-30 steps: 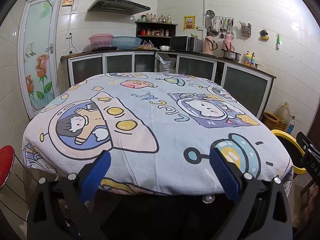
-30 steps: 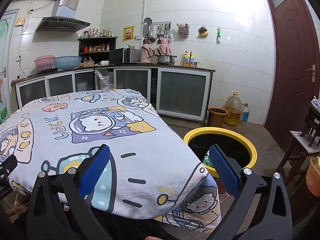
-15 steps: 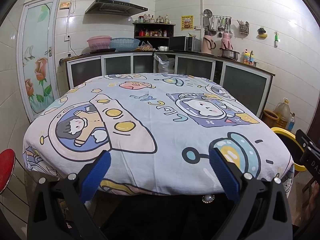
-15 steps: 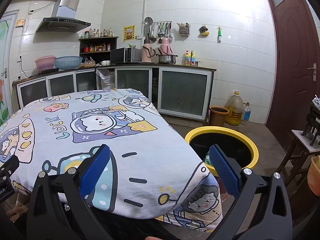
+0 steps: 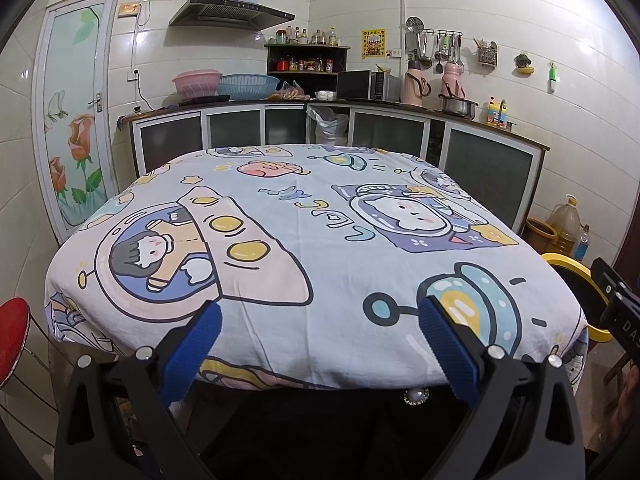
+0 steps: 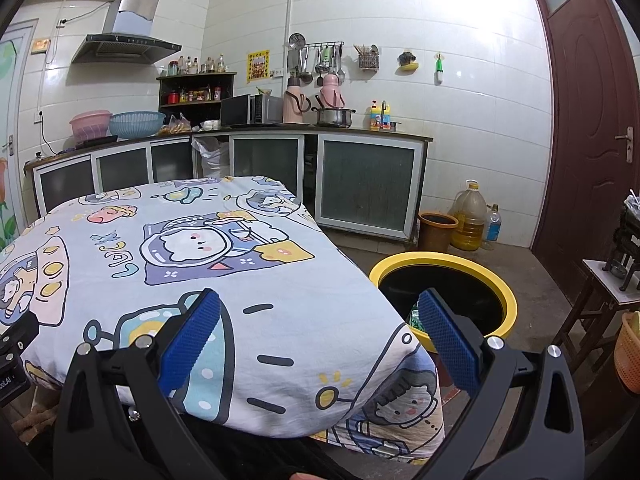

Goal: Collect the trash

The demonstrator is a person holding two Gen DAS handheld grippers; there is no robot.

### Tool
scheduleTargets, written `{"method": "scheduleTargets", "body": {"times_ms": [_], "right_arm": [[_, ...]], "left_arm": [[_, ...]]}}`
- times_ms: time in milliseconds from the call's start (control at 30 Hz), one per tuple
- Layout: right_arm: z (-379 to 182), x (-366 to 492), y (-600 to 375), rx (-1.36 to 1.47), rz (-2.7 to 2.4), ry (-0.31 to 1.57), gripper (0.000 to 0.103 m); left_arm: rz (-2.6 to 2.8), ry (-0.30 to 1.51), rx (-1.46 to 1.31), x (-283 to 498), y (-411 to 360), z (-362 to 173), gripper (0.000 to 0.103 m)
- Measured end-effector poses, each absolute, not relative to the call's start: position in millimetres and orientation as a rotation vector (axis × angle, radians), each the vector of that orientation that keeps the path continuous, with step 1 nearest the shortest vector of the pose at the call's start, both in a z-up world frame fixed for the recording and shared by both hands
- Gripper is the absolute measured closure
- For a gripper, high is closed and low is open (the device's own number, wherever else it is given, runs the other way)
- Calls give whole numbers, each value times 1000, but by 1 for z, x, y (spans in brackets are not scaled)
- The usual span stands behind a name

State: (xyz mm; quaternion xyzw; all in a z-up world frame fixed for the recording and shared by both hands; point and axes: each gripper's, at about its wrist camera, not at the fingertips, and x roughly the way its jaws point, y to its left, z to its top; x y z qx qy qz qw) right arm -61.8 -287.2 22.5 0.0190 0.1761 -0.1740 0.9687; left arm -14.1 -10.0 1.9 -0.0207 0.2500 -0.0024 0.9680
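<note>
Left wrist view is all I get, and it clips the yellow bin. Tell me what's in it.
Observer: In the right wrist view the yellow bin is black inside, with something green low against its near wall; unidentifiable.
Operator: Report the right gripper.
Observer: The right gripper is open and empty, pointing at the tablecloth corner.
Operator: Scan right of the bin.
Observer: An orange basket at the frame's edge, beside a small wooden stool.
</note>
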Motion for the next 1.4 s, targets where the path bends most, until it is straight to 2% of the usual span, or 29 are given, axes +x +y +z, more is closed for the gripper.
{"method": "scheduleTargets", "body": {"times_ms": [1400], "right_arm": [[18,-61,-288,38,-354,366,8]], "left_arm": [[-24,521,-42,-4,-7,-3,8]]}}
